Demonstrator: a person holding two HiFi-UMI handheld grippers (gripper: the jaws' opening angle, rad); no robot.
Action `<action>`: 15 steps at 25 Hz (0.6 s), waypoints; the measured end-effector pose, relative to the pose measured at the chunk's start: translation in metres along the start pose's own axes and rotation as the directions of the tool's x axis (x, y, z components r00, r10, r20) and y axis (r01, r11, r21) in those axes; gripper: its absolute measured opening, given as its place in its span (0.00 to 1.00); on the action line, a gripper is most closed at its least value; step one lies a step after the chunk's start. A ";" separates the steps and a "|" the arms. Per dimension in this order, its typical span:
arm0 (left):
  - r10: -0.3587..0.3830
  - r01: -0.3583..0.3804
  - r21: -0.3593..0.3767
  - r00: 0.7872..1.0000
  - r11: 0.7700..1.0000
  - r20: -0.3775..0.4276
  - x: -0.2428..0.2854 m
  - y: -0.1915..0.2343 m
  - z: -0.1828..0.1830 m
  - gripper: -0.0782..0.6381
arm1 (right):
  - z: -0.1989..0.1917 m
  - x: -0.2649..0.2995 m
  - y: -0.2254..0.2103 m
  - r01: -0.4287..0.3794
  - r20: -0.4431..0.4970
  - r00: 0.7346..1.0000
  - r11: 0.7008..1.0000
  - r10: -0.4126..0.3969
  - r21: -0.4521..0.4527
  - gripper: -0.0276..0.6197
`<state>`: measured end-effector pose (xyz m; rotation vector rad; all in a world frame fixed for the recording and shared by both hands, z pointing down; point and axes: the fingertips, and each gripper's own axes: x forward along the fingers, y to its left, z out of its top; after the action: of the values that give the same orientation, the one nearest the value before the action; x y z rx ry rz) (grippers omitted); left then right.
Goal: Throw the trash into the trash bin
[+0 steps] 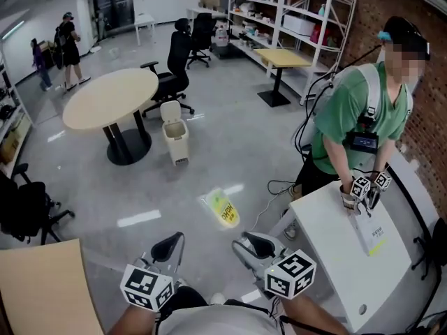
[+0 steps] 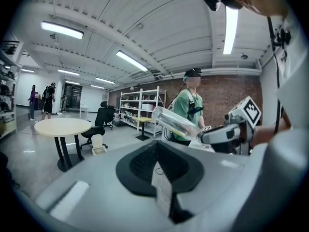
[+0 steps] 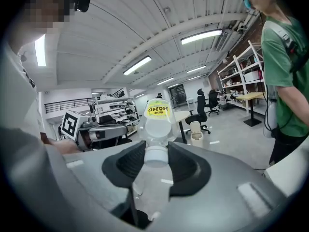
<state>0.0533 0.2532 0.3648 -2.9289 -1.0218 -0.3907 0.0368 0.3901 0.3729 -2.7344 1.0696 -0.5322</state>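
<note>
The right gripper [image 3: 157, 153] pinches a clear plastic bottle [image 3: 155, 122] with a yellow label. Its jaws close on the neck just under the cap, and the body sticks out ahead of them. The left gripper [image 2: 159, 166] has its jaws pressed together with nothing between them. Held only at the thin neck, the bottle could swing or twist loose if the gripper moves sharply. It would then drop to the floor near the person's feet. The small white trash bin [image 1: 174, 132] stands well apart across the open floor, beside the round table [image 1: 112, 98] and a black chair [image 1: 174, 68]. Let go from here, the bottle would likely fall short or bounce off the rim. I cannot tell whether the bin's lid stands fully open.
</note>
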 end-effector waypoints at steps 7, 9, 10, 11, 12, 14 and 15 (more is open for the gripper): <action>0.041 -0.041 -0.029 0.999 0.999 0.002 0.016 0.032 -0.009 0.12 | -0.001 0.037 -0.012 -0.036 -0.027 0.999 0.999 0.036 -0.016 0.27; 0.047 -0.047 -0.039 0.999 0.998 0.000 0.024 0.041 -0.015 0.12 | -0.006 0.050 -0.019 -0.041 -0.045 0.998 0.999 0.040 -0.023 0.27; 0.052 -0.051 -0.040 0.999 0.998 0.001 0.028 0.047 -0.016 0.12 | -0.007 0.059 -0.023 -0.044 -0.054 0.998 0.999 0.042 -0.029 0.27; 0.056 -0.055 -0.041 0.998 0.998 0.005 0.033 0.053 -0.014 0.12 | -0.007 0.068 -0.027 -0.046 -0.063 0.997 0.998 0.043 -0.035 0.27; 0.058 -0.058 -0.044 0.998 0.997 0.008 0.038 0.060 -0.012 0.12 | -0.005 0.076 -0.030 -0.047 -0.074 0.996 0.998 0.044 -0.040 0.27; 0.060 -0.060 -0.060 0.998 0.996 0.003 0.044 0.072 -0.009 0.12 | -0.002 0.092 -0.034 -0.048 -0.106 0.993 0.998 0.043 -0.041 0.27; 0.061 -0.062 -0.071 0.998 0.996 -0.005 0.046 0.078 -0.010 0.12 | -0.001 0.098 -0.035 -0.049 -0.123 0.991 0.998 0.044 -0.037 0.27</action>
<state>0.1340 0.2194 0.3907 -3.0135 -0.9340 -0.4377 0.1252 0.3487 0.4101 -2.7347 1.1812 -0.6861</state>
